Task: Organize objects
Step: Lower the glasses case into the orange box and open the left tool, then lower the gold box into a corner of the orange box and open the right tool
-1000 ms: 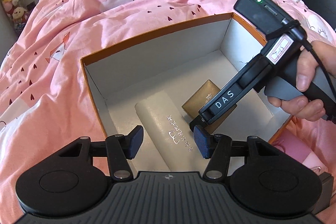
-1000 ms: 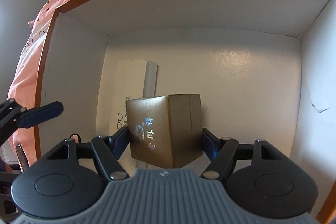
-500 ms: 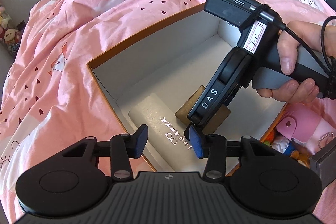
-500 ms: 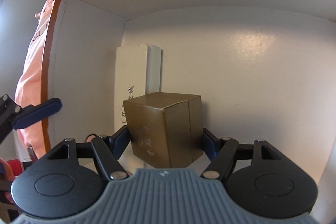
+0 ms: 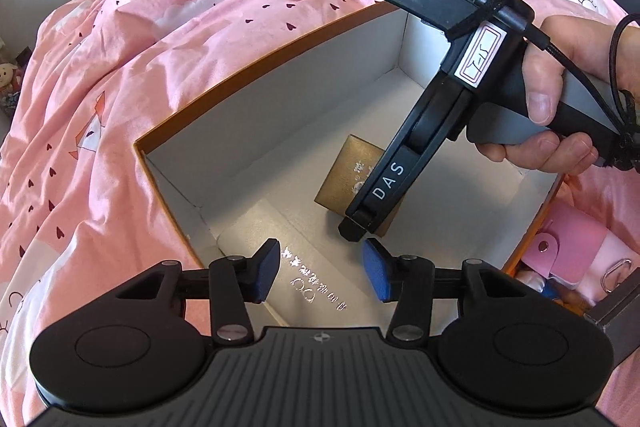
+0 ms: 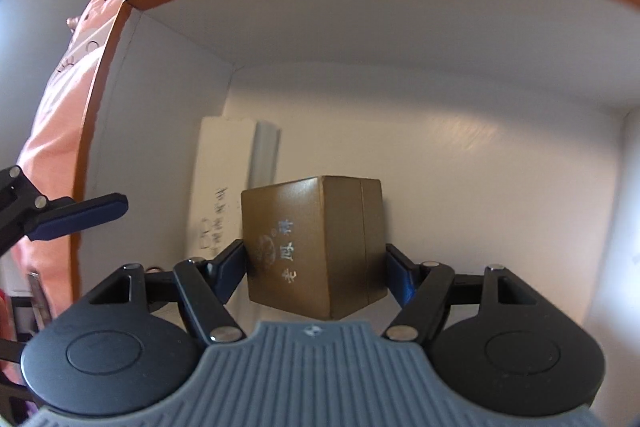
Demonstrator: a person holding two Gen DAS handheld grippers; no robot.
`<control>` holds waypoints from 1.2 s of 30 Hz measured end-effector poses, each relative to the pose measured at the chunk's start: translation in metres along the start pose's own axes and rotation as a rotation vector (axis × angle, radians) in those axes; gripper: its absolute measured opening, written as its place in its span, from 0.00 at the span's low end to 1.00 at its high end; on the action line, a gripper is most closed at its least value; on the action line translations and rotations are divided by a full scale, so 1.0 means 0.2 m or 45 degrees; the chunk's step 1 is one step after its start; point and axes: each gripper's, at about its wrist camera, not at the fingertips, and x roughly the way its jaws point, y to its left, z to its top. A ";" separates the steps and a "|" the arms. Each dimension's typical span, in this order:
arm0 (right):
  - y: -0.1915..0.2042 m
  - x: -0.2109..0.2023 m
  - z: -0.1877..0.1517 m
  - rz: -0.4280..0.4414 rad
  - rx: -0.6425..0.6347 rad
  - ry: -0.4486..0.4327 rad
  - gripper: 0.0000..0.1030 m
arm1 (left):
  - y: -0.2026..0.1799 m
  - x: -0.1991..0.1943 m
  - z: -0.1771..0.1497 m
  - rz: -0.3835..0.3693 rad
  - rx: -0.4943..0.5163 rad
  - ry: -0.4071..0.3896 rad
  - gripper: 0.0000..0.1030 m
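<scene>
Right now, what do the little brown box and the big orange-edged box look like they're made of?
The brown box, held between the right gripper fingers, looks like card with a satin metallic finish: soft sheen, crisp edges, shiny foil lettering. The orange-edged box looks like stiff paperboard, matte white inside: folded corner seams, thin straight walls. Both are guesses from looks.

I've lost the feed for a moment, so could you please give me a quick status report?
Right gripper shut on gold box, down inside orange-rimmed box. Left gripper open, holding nothing, over white case. Nothing between gold box and floor.
</scene>
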 end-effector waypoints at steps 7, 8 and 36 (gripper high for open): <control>0.02 -0.03 0.06 -0.172 -0.279 -0.074 0.71 | -0.03 0.13 0.07 -0.018 0.007 0.082 0.49; 0.03 -0.04 0.05 -0.207 -0.359 -0.093 0.71 | -0.03 0.15 0.08 -0.024 -0.003 0.103 0.47; 0.01 -0.19 0.03 0.021 -0.385 0.060 0.61 | 0.01 0.33 0.04 0.060 0.181 0.378 0.45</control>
